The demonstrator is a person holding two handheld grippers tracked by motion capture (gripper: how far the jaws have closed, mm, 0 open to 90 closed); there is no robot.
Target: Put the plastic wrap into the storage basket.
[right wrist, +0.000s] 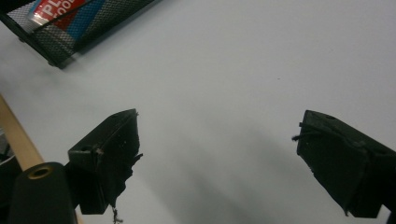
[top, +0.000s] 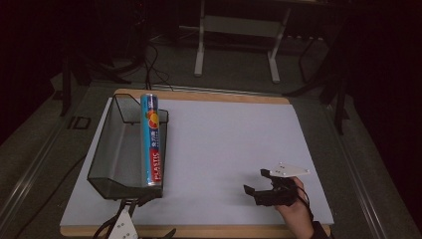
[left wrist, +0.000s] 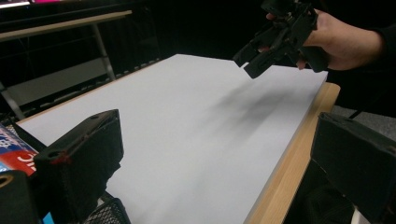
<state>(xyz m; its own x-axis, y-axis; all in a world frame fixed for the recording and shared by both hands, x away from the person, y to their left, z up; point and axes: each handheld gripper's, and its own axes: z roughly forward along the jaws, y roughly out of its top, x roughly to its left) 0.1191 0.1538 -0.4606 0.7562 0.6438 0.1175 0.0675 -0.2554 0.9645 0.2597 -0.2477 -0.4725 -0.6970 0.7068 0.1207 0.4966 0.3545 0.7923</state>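
Observation:
A black mesh basket (top: pixel 107 149) stands at the left of the white sheet. A blue tube marked PLASTIC (top: pixel 151 142) lies lengthwise on the basket's right side. My left gripper (top: pixel 158 216) sits at the table's front edge, just off the basket's near corner, and its jaws stand wide apart with nothing between them (left wrist: pixel 210 158). One of its jaws is beside the tube (left wrist: pixel 14 151) and the mesh (left wrist: pixel 107 212). My right gripper (top: pixel 255 181) hovers over the sheet at the front right, held by a hand, open and empty (right wrist: pixel 219 149). It points toward the basket (right wrist: pixel 70 35) and the tube (right wrist: pixel 60 9).
The white sheet (top: pixel 224 139) covers a wooden board (top: pixel 209 94), whose bare edge (left wrist: pixel 289 163) runs along the front. Beyond the table, a white metal stand (top: pixel 236 45) and cables lie on the dark floor. The right gripper (left wrist: pixel 275 42) hangs above the sheet's far corner.

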